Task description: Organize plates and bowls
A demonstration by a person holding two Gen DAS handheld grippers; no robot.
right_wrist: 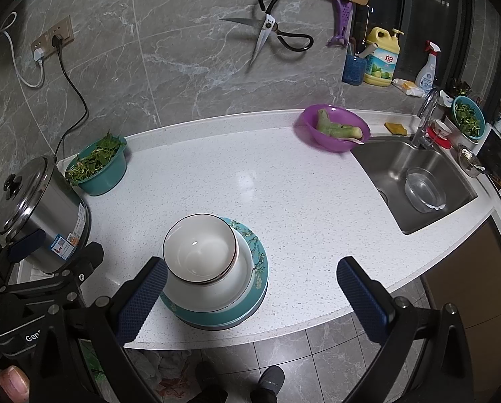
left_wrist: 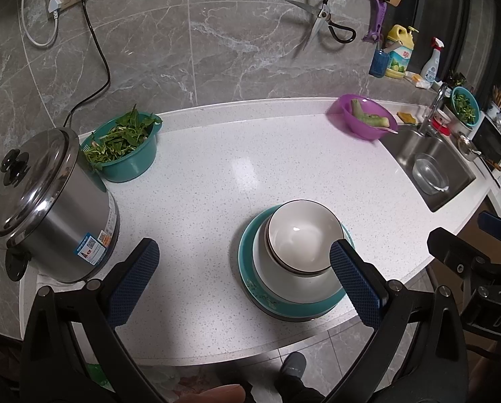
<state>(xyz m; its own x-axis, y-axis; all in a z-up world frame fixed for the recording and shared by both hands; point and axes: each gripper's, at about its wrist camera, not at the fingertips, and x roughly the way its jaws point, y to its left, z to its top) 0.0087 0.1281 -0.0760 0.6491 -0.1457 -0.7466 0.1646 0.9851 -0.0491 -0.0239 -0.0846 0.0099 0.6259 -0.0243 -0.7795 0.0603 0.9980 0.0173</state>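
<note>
A stack stands near the front edge of the white counter: a teal flowered plate (left_wrist: 250, 280) (right_wrist: 259, 262) at the bottom, a white bowl (left_wrist: 270, 277) (right_wrist: 240, 278) on it, and a smaller white dark-rimmed bowl (left_wrist: 301, 235) (right_wrist: 198, 248) nested on top. My left gripper (left_wrist: 245, 268) is open and holds nothing; its right finger is in front of the stack's right side. My right gripper (right_wrist: 250, 287) is also open and bare, with its left finger overlapping the stack's left side. Whether either finger touches the stack is unclear.
A steel cooker (left_wrist: 49, 208) (right_wrist: 39, 208) and a teal bowl of greens (left_wrist: 126, 147) (right_wrist: 97, 164) stand at the left. A purple bowl with vegetables (left_wrist: 364, 117) (right_wrist: 334, 127) sits by the sink (left_wrist: 431, 168) (right_wrist: 418, 181), which holds a clear bowl. Scissors hang on the wall.
</note>
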